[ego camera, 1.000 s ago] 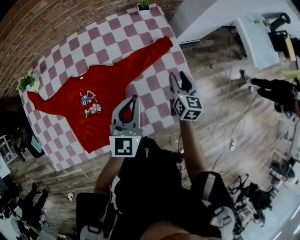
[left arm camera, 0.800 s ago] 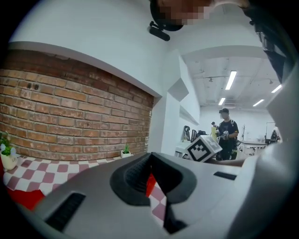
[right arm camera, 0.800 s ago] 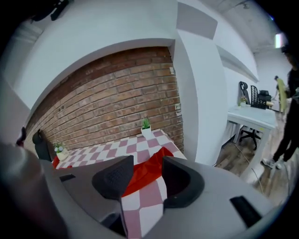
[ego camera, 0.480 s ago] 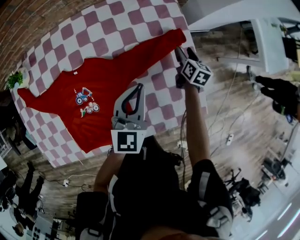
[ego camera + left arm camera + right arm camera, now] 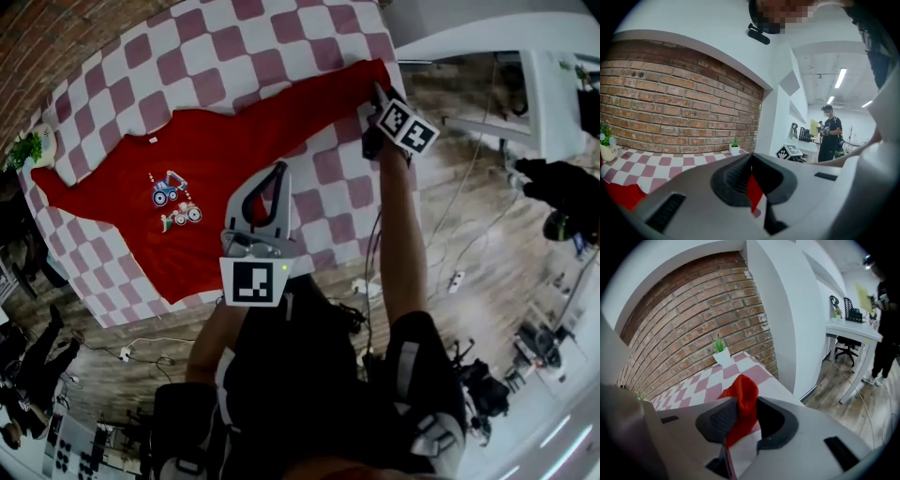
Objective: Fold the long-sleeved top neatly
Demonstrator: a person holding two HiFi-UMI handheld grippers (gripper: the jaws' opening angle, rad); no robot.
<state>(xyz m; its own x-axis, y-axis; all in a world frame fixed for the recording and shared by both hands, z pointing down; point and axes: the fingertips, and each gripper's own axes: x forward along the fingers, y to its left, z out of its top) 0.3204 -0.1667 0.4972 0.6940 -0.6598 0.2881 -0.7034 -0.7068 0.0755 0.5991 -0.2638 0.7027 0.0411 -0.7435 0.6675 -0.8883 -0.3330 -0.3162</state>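
Note:
A red long-sleeved top (image 5: 187, 178) with a small tractor print lies flat, sleeves spread, on the pink-and-white checked table (image 5: 206, 56). My right gripper (image 5: 375, 92) reaches to the right sleeve's cuff (image 5: 367, 73) at the table's right edge. Its jaws have just been closing and stand open, with the red cuff (image 5: 743, 394) between them. Over the top's lower right part hangs my left gripper (image 5: 278, 169), shut and empty. In the left gripper view only a sliver of red top (image 5: 754, 192) shows under the left gripper (image 5: 751, 159).
Small potted plants stand at the table's left edge (image 5: 33, 148) and far corner (image 5: 721, 352). A brick wall backs the table. To the right are wood floor with cables (image 5: 459, 272), a white desk (image 5: 853, 329) and a person in black (image 5: 829, 133).
My right gripper has travelled away from my body, up the picture, to the right sleeve's cuff. The left gripper has come slightly further over the top's body.

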